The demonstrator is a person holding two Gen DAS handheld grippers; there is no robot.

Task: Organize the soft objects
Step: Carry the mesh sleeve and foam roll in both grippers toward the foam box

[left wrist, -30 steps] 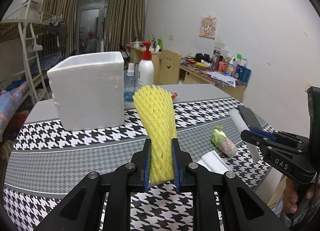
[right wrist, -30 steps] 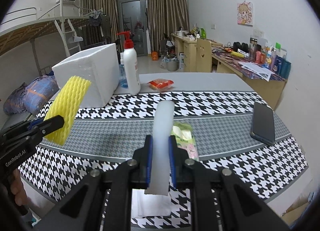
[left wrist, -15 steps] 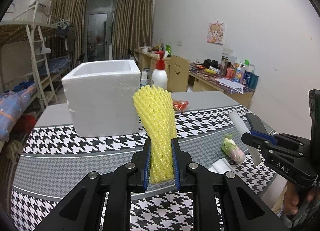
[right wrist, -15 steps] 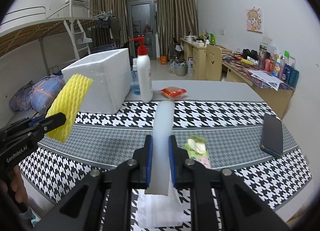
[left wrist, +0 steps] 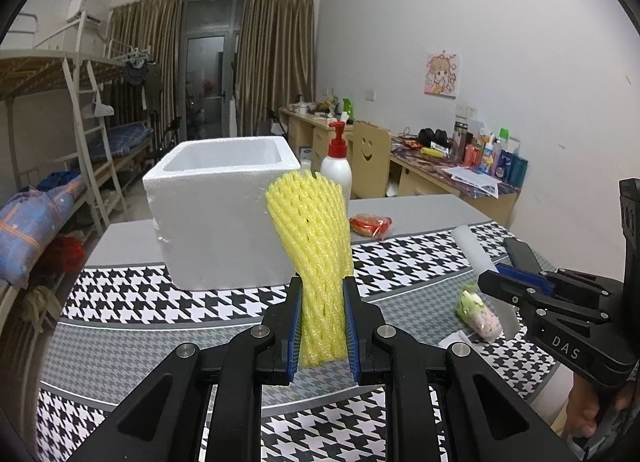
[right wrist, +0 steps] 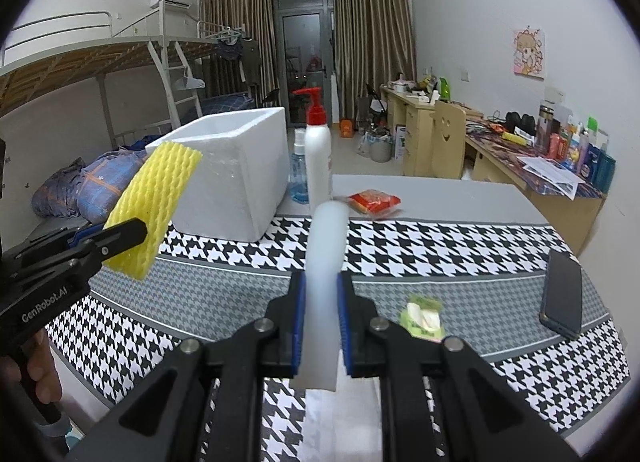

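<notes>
Left gripper [left wrist: 322, 332]: its jaws are closed on the lower end of a yellow foam net sleeve [left wrist: 310, 238], whose long axis runs up and away from the jaws, fanning out at the free end. Right gripper [right wrist: 322, 328]: its jaws are pinched on a white foam sheet [right wrist: 328, 246], also standing lengthwise out of the jaws. Both soft pieces are held clear of the bench [right wrist: 460, 246].

The relation we judge decisive is the open white foam box [left wrist: 224, 213], which stands at the far side of the bench. From the left gripper it lies straight ahead and slightly left, directly behind the yellow sleeve; from the right gripper it lies far left, beyond a pump bottle [right wrist: 318, 149]. We take the left hand to be the nearer to the box.

A small green-and-pink packet [right wrist: 422, 316] and a dark phone [right wrist: 562, 292] lie on the bench to the right. The box interior is mostly hidden by its walls, so we cannot tell what it contains. The near end of the white sheet is blurred, and something pale beneath it cannot be made out.
</notes>
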